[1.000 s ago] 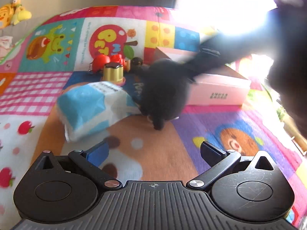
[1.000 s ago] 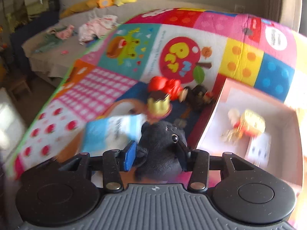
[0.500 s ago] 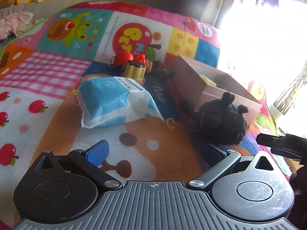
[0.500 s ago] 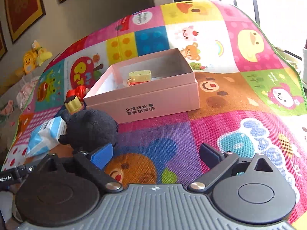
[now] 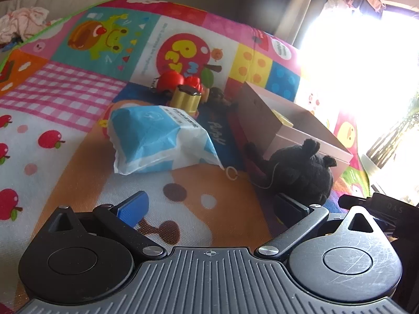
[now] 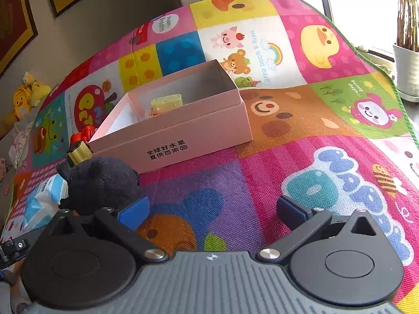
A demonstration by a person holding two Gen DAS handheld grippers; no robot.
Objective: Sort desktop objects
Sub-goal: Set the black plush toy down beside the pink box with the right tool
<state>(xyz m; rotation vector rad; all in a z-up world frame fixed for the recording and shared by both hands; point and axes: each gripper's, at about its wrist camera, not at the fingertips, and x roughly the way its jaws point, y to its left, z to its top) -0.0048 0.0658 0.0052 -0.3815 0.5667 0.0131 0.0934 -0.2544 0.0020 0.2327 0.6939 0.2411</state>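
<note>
The right gripper [image 6: 212, 209] is opening, jaws wide, nothing between; the black plush toy [image 6: 100, 181] lies just beside the pink box [image 6: 183, 136].

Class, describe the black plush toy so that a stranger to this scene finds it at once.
Start at the pink box on the colourful mat. The black plush toy lies outside its printed side, near the corner. It is the only dark, furry thing, unlike the blue-white packet beside it.

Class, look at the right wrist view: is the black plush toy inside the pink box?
No, the black plush toy lies on the mat just outside the pink box, by its near corner.
</note>
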